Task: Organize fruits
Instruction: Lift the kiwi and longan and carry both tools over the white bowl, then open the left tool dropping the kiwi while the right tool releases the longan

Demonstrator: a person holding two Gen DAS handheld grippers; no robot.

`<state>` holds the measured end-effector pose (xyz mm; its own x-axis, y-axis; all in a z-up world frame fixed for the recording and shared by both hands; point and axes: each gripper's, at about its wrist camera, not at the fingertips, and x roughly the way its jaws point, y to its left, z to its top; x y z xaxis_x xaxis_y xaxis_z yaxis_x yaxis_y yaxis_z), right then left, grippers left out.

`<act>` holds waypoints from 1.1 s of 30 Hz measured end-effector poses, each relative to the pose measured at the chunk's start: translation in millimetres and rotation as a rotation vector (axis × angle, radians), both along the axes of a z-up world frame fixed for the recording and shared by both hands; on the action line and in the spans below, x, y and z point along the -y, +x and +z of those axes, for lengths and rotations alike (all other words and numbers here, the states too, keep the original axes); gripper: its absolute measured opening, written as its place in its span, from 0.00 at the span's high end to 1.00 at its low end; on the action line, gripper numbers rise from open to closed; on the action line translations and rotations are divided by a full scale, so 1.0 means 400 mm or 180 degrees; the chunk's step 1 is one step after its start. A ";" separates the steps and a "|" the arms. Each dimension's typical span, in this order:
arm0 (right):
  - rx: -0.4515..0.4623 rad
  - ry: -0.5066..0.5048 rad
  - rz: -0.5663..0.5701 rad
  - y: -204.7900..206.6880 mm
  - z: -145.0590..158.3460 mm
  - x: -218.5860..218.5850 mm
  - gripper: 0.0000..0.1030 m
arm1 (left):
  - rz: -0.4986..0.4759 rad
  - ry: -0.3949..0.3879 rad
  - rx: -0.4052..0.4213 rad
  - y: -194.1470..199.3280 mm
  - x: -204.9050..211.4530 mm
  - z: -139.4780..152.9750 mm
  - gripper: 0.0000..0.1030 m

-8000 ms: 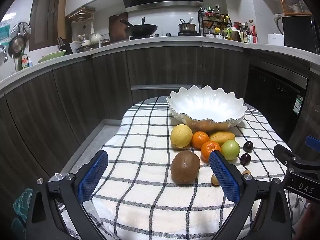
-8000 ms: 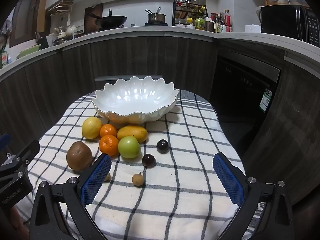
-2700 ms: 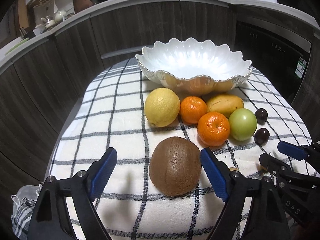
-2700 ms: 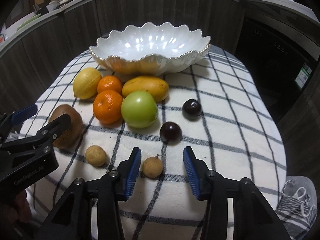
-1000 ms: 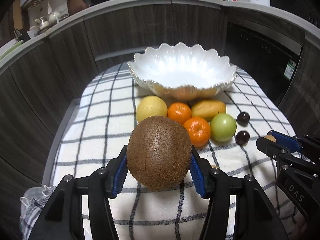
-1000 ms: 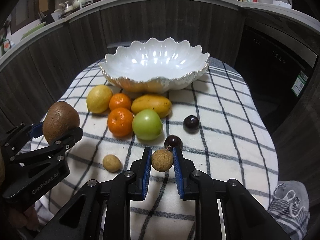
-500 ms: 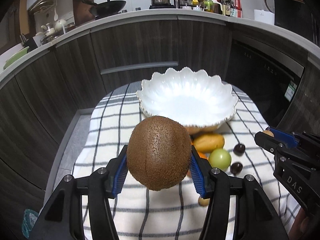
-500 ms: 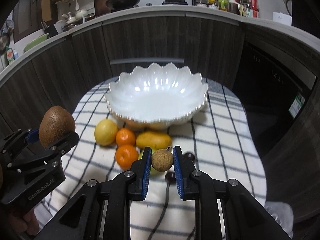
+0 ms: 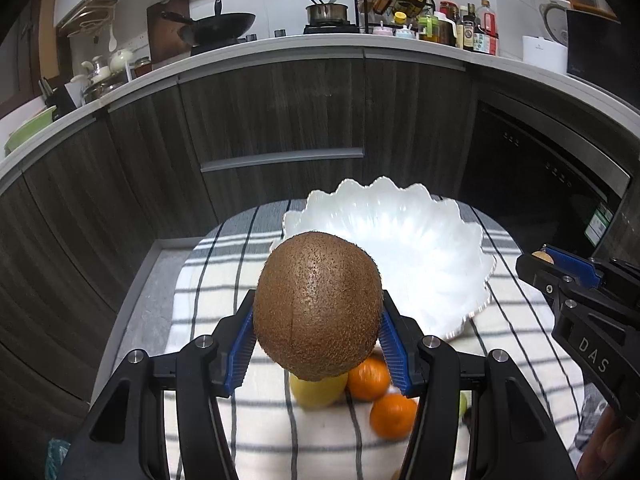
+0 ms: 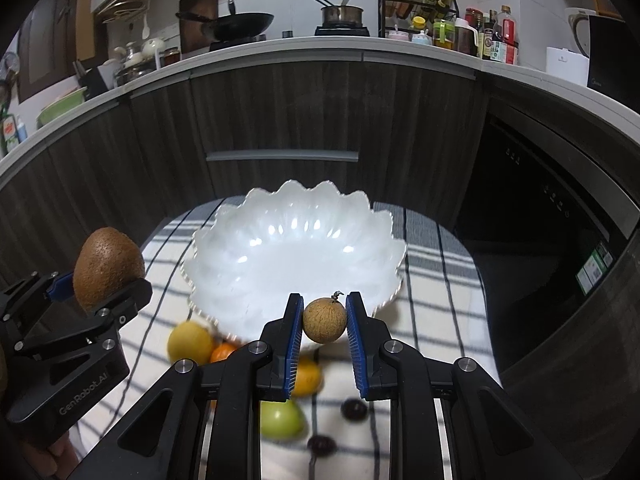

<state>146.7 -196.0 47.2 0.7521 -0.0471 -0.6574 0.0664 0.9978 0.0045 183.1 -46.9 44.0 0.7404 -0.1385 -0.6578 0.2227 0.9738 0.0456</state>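
We hold two fruits at once. Our left gripper [image 9: 318, 344] pinches a kiwi [image 9: 317, 306], blue pads pressed on both its flanks; our right gripper [image 10: 323, 338] is clamped tight on a small tan longan [image 10: 324, 320], stem nub up.

Both are lifted clear of the checked cloth [image 9: 224, 280]. The bowl [image 10: 296, 256], white, scalloped and empty, sits ahead of and below both grippers, at the far end of the cloth. In the right wrist view the longan overlaps the bowl's near rim, so we judge the right hand a bit nearer to a drop. In that view the kiwi hangs left of the bowl, outside the rim; in the left wrist view it covers the near-left rim. So the left needs more travel forward and inward.

Kiwi's long axis looks to run roughly up and forward between the pads; hard to fix under fisheye.

The rest lies on the cloth near us, under the grippers: lemon [image 10: 190, 342], two oranges [image 9: 369, 374], green fruit [image 10: 280, 420], two dark plums [image 10: 354, 408]; all blurred. A yellow-orange fruit [image 10: 308, 376] is partly hidden by the right gripper.

Next, we judge: carry both over the rim, lower, release. Risk is the kiwi rolling against the shallow wall.
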 end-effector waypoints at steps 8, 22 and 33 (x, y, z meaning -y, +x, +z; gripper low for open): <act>-0.0028 0.0020 -0.0117 0.102 -0.016 0.039 0.77 | 0.0079 -0.0038 -0.0066 0.102 0.032 -0.038 0.46; -0.0247 0.0102 -0.0225 0.238 -0.109 0.069 0.77 | 0.0229 -0.0059 -0.0305 0.235 0.057 -0.148 0.46; -0.0381 0.0129 -0.0204 0.277 -0.149 0.074 0.77 | 0.0224 -0.0024 -0.0458 0.263 0.065 -0.174 0.46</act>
